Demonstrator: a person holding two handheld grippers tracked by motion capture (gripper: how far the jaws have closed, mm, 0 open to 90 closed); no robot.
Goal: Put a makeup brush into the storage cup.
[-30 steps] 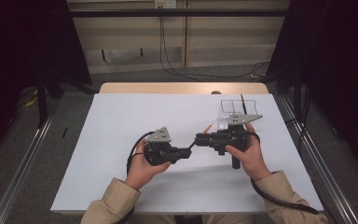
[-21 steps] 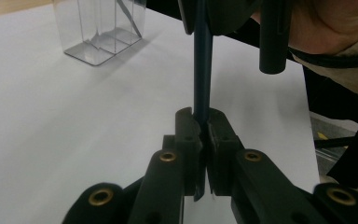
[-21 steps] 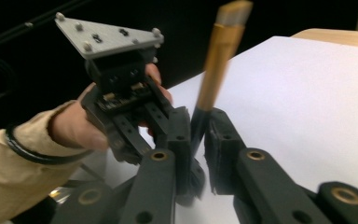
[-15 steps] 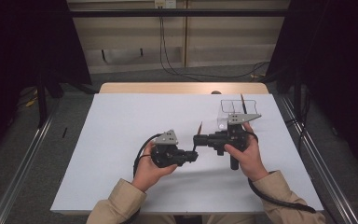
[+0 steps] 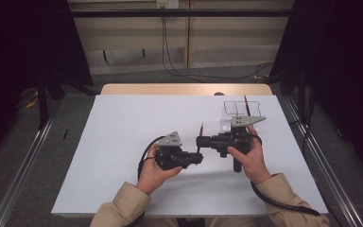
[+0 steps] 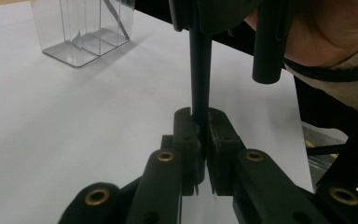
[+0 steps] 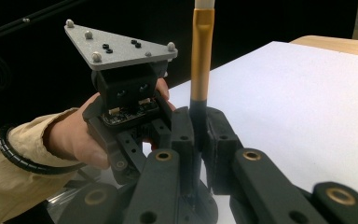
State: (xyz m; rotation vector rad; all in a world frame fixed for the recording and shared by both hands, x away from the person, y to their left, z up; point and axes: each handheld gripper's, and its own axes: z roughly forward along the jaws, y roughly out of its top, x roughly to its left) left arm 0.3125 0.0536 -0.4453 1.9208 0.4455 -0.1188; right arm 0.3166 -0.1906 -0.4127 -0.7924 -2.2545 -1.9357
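grippers meet over the white table [image 5: 123, 142], both squeezing 1 thin brush [image 7: 200, 65]. the left gripper [image 6: 199, 128] pinches its dark handle and the right gripper [image 7: 199, 126] pinches just below the gold band. the clear box [image 5: 238, 109] sits near, behind the right hand.

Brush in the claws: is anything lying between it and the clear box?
No. In the left gripper view the white table between the brush and the clear box is bare.
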